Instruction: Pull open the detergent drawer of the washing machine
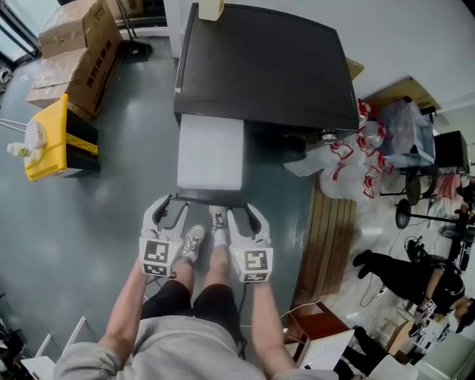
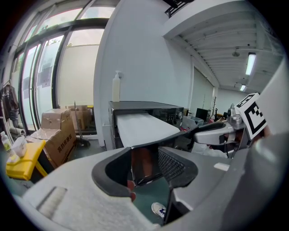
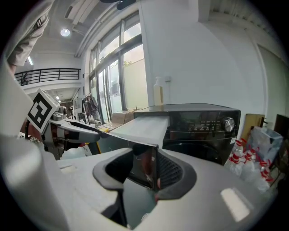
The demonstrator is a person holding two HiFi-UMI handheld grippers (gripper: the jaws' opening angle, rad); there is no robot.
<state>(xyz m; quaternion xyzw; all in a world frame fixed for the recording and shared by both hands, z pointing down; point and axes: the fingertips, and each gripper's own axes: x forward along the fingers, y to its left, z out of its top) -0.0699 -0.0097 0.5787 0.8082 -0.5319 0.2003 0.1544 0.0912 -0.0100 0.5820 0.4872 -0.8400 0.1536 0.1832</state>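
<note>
The black washing machine (image 1: 267, 67) stands ahead of me, seen from above in the head view. Its detergent drawer (image 1: 211, 152), pale on top with a dark glossy front panel, sticks far out toward me. My left gripper (image 1: 171, 203) is shut on the left end of that front panel, and my right gripper (image 1: 243, 209) is shut on the right end. In the left gripper view the dark panel (image 2: 145, 162) stands between the jaws of the left gripper (image 2: 144, 166). The right gripper view shows the panel (image 3: 143, 164) between the jaws of the right gripper (image 3: 142, 170), beside the machine's control face (image 3: 203, 122).
Cardboard boxes (image 1: 78, 44) and a yellow container (image 1: 52, 141) sit on the floor to the left. Plastic bags (image 1: 349, 163) and a wooden pallet (image 1: 334, 230) lie to the right. A pale bottle (image 1: 211, 9) stands on the machine. My shoes (image 1: 194, 241) are below the drawer.
</note>
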